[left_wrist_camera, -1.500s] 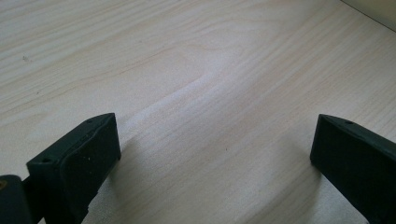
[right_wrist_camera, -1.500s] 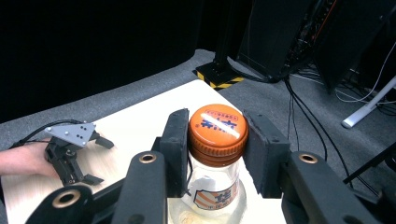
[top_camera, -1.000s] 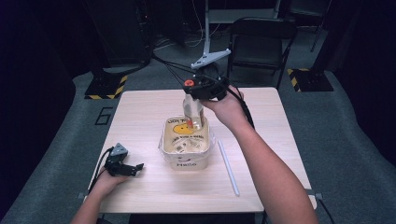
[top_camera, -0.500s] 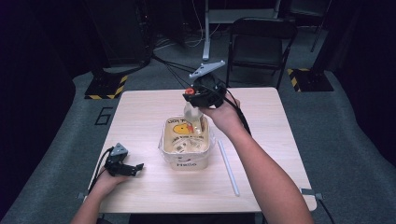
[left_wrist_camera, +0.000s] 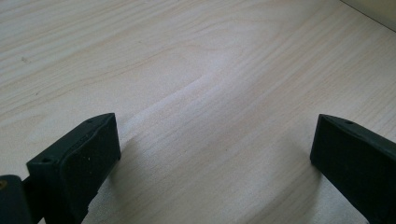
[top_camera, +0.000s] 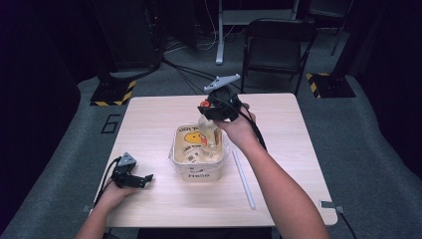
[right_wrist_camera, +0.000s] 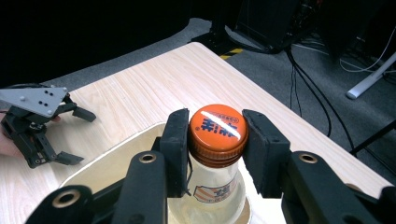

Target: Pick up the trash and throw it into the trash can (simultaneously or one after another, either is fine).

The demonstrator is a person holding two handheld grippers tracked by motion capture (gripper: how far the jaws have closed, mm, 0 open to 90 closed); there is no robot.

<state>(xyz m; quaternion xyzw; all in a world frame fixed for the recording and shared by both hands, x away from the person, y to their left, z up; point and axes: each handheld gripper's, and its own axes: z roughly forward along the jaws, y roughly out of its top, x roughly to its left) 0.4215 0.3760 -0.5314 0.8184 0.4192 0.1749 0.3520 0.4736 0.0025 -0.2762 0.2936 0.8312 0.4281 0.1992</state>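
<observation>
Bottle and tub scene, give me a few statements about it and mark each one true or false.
1. The right gripper is clamped on a bottle at its orange cap. True.
2. The bottle lies flat on the table. False: it is held upright over the cream tub, its lower part inside the tub.
3. The left gripper holds a white stick. False: its jaws stand open over bare wood, with nothing between them.
4. A white stick lies on the table beside the tub, on the right in the high view. True.
5. The tub has a yellow smiley face printed inside. True.
</observation>
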